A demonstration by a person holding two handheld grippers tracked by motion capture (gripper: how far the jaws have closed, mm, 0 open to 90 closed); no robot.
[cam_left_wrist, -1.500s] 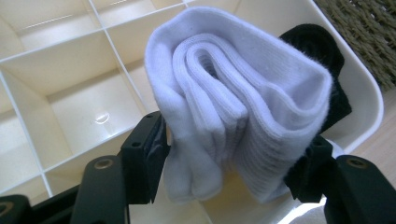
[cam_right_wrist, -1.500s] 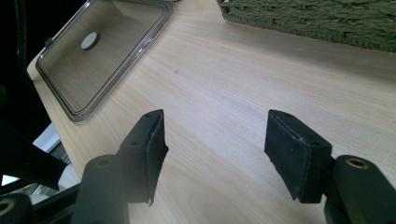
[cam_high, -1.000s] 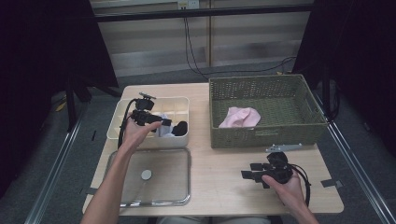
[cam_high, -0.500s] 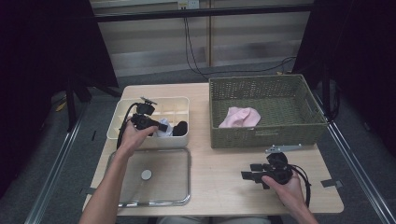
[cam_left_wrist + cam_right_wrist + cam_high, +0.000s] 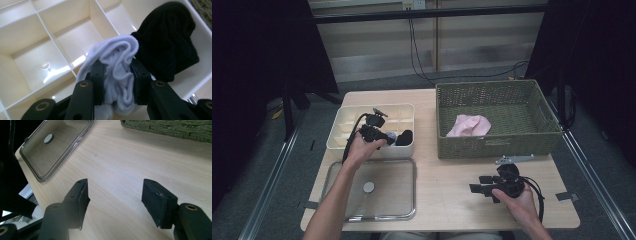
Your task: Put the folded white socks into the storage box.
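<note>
One white sock (image 5: 117,75), bunched up, sits clamped between the pads of the left gripper (image 5: 117,82), whose jaws have just been closing, over the divided cream box (image 5: 347,125) and just beside a black sock (image 5: 167,37). Well apart, the right gripper (image 5: 116,200) rests wide and empty above the bench (image 5: 140,162), near the clear lid (image 5: 55,147).

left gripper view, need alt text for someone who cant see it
The left gripper has its two black jaws closed on a rolled white sock over a cream divided organiser box. A rolled black sock lies just behind it, in a compartment at the box's edge; the other compartments in view are bare.
</note>
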